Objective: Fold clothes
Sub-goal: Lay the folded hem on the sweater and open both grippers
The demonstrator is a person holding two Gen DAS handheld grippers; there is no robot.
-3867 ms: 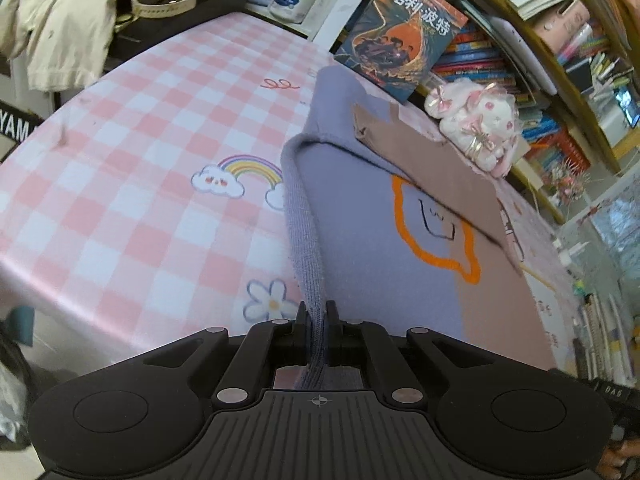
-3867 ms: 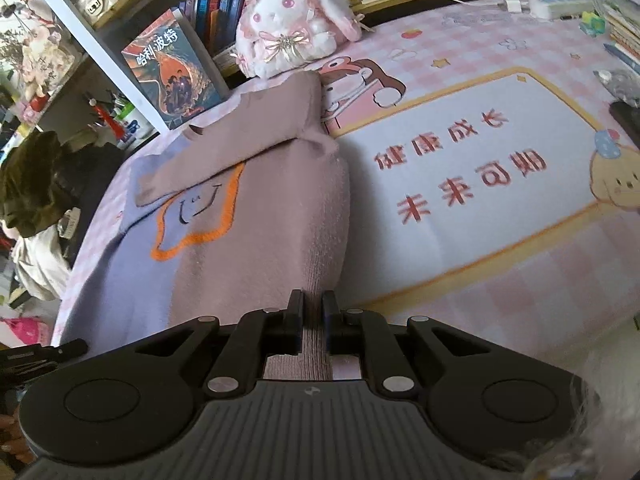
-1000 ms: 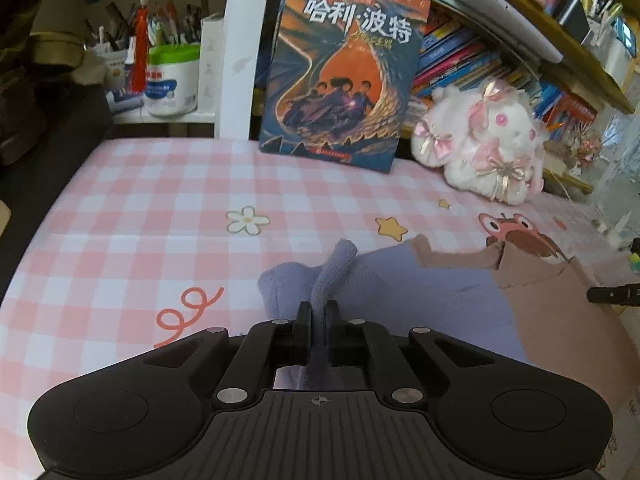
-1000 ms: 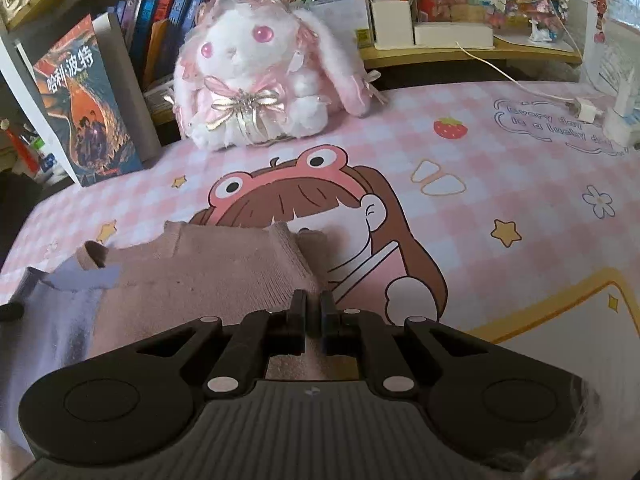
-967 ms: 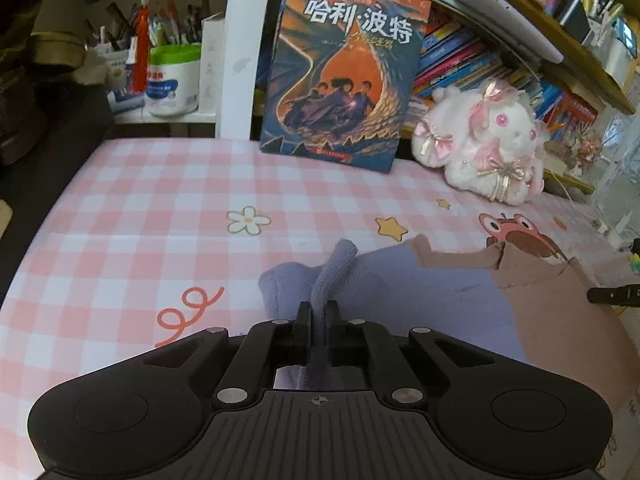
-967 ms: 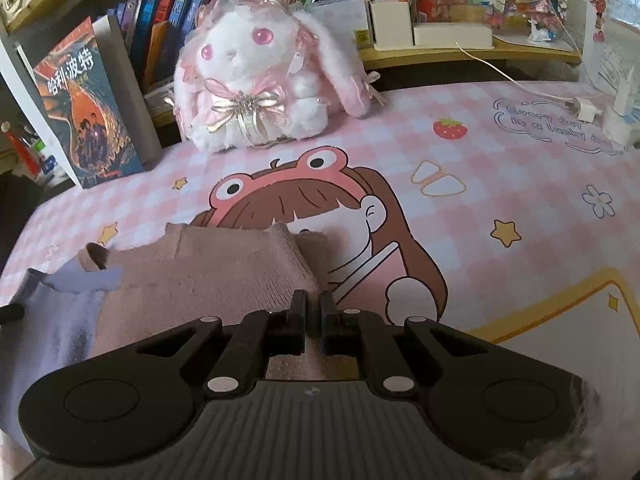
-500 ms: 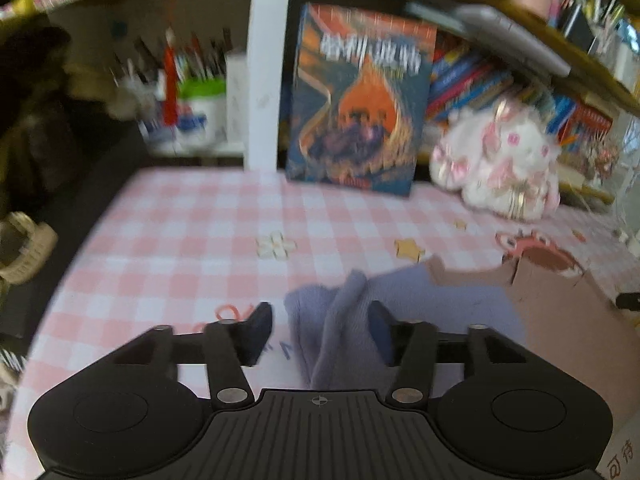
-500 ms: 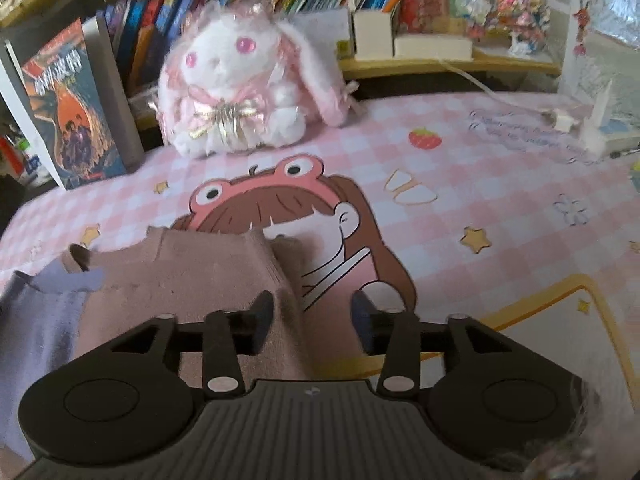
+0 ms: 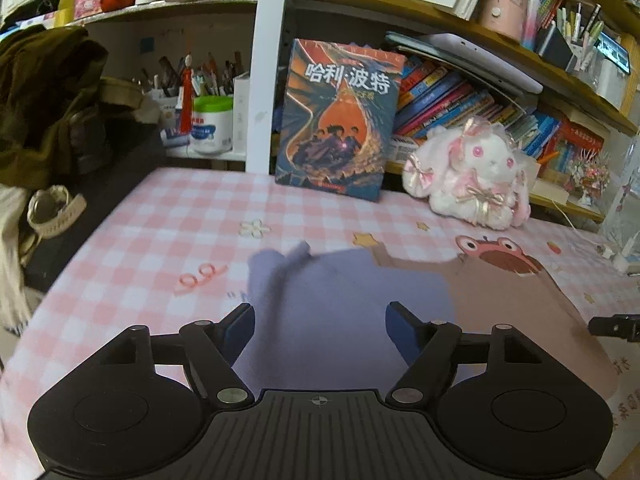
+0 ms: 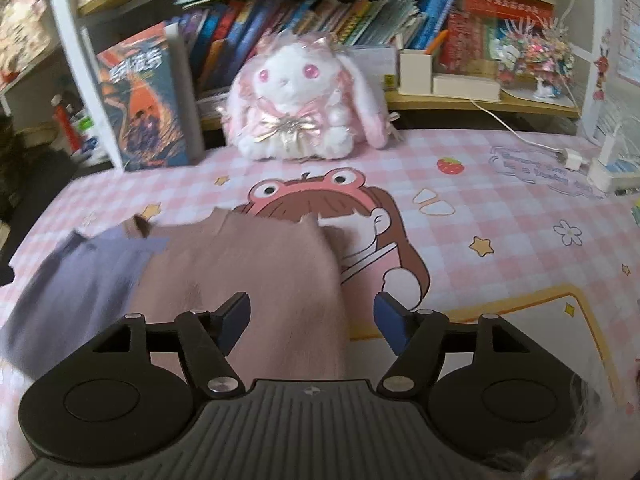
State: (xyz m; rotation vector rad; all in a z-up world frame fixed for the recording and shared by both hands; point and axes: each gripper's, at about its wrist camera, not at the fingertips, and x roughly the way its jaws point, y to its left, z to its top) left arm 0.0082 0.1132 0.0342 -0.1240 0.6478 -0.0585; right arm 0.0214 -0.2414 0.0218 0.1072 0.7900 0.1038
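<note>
Both claws have just been opening: the left claw (image 9: 320, 326) is standing released over the lilac half of the sweater (image 9: 344, 304), and the right claw (image 10: 311, 318) is standing released over its mauve half, pads off the knit. The folded sweater is lying on the pink checked worktop (image 9: 160, 220), in front of the plush rabbit (image 10: 296, 108).

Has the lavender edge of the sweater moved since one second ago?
Yes. The sweater left the left gripper, whose jaws have just been opening, and now lies flat, lower against the book behind it.
</note>
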